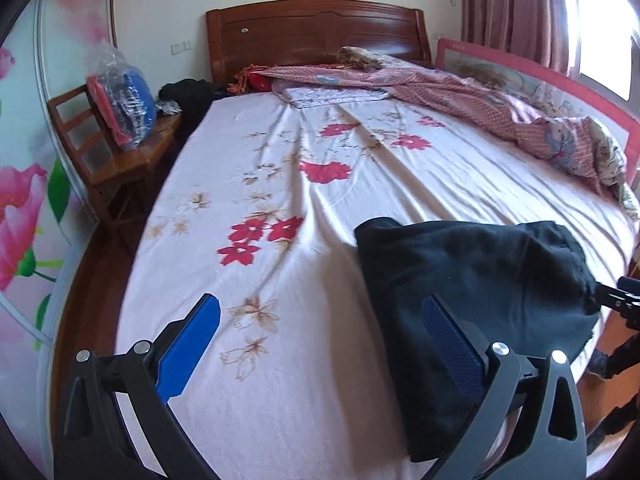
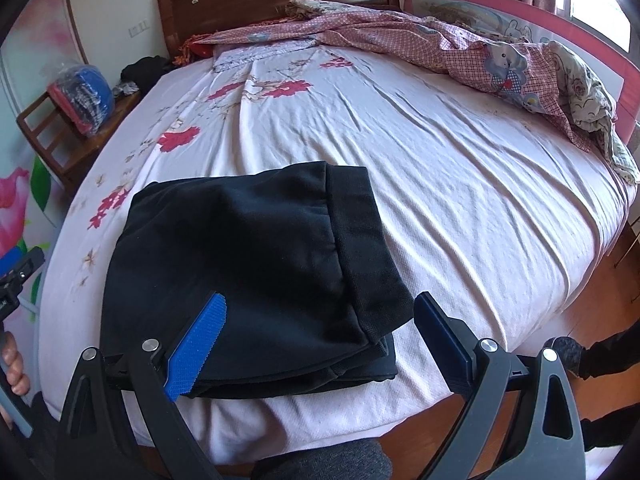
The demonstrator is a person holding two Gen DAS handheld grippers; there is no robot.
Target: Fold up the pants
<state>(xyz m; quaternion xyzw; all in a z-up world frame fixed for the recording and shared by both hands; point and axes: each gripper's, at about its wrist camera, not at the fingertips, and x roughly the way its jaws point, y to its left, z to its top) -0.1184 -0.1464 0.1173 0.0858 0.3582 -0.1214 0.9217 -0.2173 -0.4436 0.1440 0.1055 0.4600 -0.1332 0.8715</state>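
**Mia:** Look close first. Are the right tongs (image 2: pixel 320 322) holding anything?

**Ben:** No. Their blue pads (image 2: pixel 198 350) are spread wide, one on each side of the near corner of the soft black pants (image 2: pixel 248 264). They hover just over the cloth and pinch nothing.

**Mia:** And the left tongs (image 1: pixel 320 326)?

**Ben:** Wide apart too. They hold nothing. One pad sits over the white bed sheet with red flowers (image 1: pixel 280 184), the other in front of the edge of the pants.

**Mia:** So where are the pants now?

**Ben:** On the bed, near the foot edge, close to the person. They lie in a neat thick stack, with layers showing at the near side and a ribbed band on top along the right.

**Mia:** Is the folding done?

**Ben:** I think it is almost done, maybe all done. The near right corner looks a bit loose, but the tongs hide part of it, so I can't be sure. A little tidy pat might be all that is left.

**Mia:** What is far away?

**Ben:** A crumpled pink checked quilt (image 2: pixel 480 52) by the brown wooden headboard (image 1: pixel 316 34), well away from the pants.
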